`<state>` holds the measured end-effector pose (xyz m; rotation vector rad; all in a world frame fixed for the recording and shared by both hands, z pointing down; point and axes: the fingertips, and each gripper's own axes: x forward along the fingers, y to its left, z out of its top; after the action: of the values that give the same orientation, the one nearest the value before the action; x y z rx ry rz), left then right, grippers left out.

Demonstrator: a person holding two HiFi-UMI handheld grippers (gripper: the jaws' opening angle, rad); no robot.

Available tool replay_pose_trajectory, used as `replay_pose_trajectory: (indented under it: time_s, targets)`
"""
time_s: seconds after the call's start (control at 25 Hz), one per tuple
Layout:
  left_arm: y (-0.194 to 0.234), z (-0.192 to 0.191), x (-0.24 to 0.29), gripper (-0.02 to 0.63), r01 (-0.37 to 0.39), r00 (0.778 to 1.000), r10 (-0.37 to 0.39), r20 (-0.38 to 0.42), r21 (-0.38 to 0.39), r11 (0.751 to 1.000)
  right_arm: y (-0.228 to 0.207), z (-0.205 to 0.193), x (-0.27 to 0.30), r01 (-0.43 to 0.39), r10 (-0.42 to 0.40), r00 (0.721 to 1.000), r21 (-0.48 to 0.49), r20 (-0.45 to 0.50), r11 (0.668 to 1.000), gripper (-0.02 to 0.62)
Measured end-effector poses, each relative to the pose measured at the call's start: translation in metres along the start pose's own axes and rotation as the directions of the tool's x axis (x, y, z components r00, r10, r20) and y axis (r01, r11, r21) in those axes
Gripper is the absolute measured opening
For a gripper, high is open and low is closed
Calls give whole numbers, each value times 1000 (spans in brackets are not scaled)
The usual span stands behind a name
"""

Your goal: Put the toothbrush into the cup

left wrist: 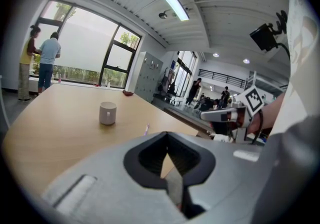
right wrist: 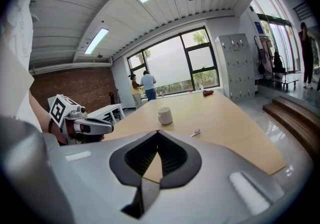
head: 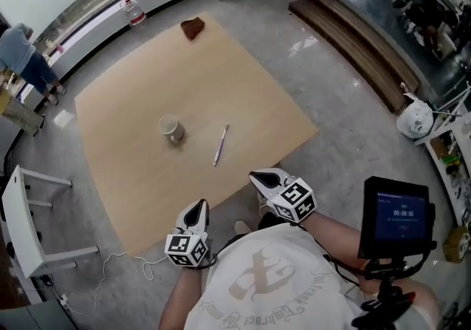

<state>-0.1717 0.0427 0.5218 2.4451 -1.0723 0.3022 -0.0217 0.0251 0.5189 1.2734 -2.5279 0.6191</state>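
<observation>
Both jaw pairs sit closed, empty. Toothbrush (head: 221, 145) lies pointing away, nearer right gripper (head: 259, 177) than left gripper (head: 197, 209), cup (head: 171, 129) to its left.

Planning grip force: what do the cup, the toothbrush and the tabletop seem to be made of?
The cup looks like glazed ceramic: off-white, thick rim. The toothbrush is probably plastic: slim, pale purple. The tabletop seems matte wood or laminate: even tan.

We count one worktop (head: 132, 166), one cup (head: 171, 130), one toothbrush (head: 221, 145), one brown lump (head: 193, 27) near its far corner, two grippers, left gripper (head: 197, 208), right gripper (head: 262, 177), one bottle (head: 135, 13) on the floor (head: 346, 137).
</observation>
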Motion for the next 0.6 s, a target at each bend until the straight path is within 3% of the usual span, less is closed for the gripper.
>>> replay_pose_trajectory:
  time_s: [0.28, 0.6]
  targets:
    - [3, 9, 43, 5, -24, 999, 24, -21, -10, 1000, -39, 12, 16, -30, 30, 999, 1, -13, 1000, 11]
    - [13, 30, 123, 5, -54, 997, 54, -48, -12, 998, -115, 34, 44, -69, 69, 997, 11, -19, 998, 11]
